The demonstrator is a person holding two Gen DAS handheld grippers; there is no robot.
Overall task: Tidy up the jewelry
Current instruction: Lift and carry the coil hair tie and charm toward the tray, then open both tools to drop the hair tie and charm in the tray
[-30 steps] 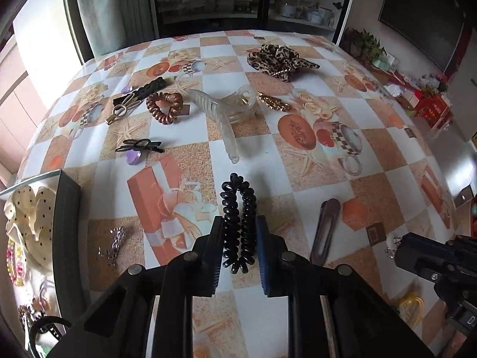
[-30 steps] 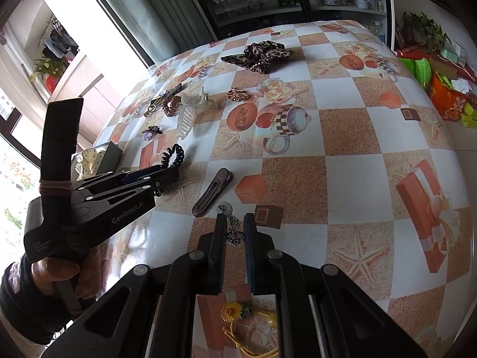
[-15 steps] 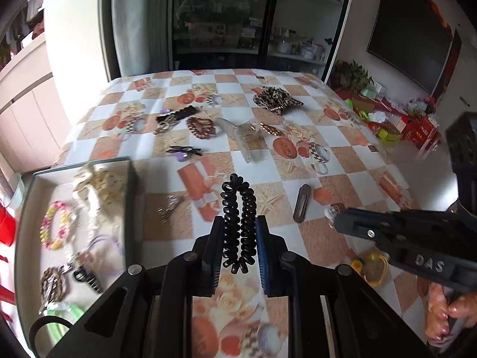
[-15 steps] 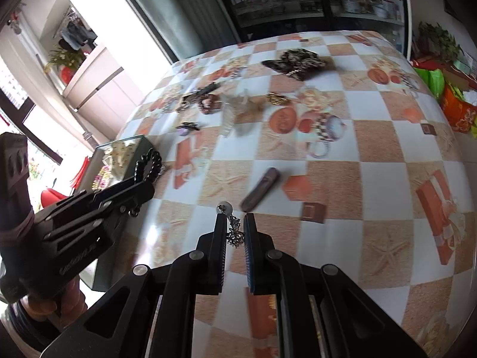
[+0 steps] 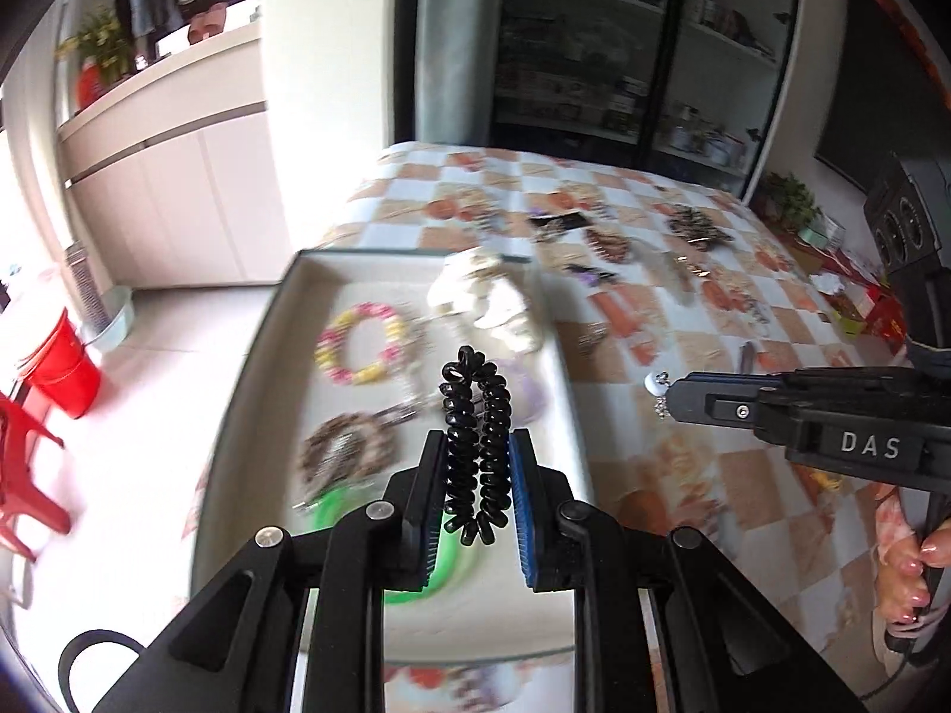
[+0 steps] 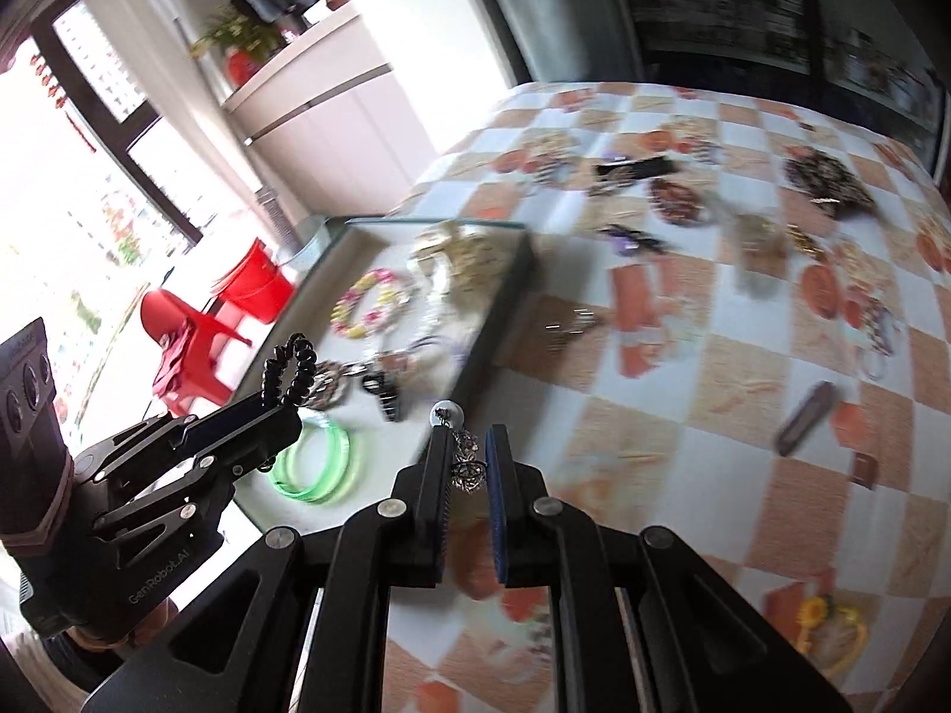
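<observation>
**Both grippers loaded, tray just ahead and below**

My left gripper (image 5: 475,475) is clamped narrow on the black spiral hair tie (image 5: 475,434), whose loop stands up lengthwise between the pads and pokes out past the tips. Straight beyond those tips and below lies the open tray (image 5: 285,309), so as I read it the coming move is a short lowering and release; the tie's long axis runs along my fingers, towards the tray's far wall.

My right gripper (image 6: 469,469) is pinched nearly closed on a small dangling earring (image 6: 466,463) with a pale bead at the top. It sits over the tablecloth (image 6: 743,404) just beside the tray's near right edge (image 6: 505,297), so the left is the nearer of the two to the drop.

Already in the tray: a pastel bead bracelet (image 5: 362,344), a brown beaded one (image 5: 345,451), green bangles (image 6: 315,463), a cream cloth piece (image 5: 487,297). I'd aim for the bare floor between them. Out on the table, well apart, lie a leopard scrunchie (image 6: 826,178), a dark flat clip (image 6: 805,416) and other blurred pieces.
</observation>
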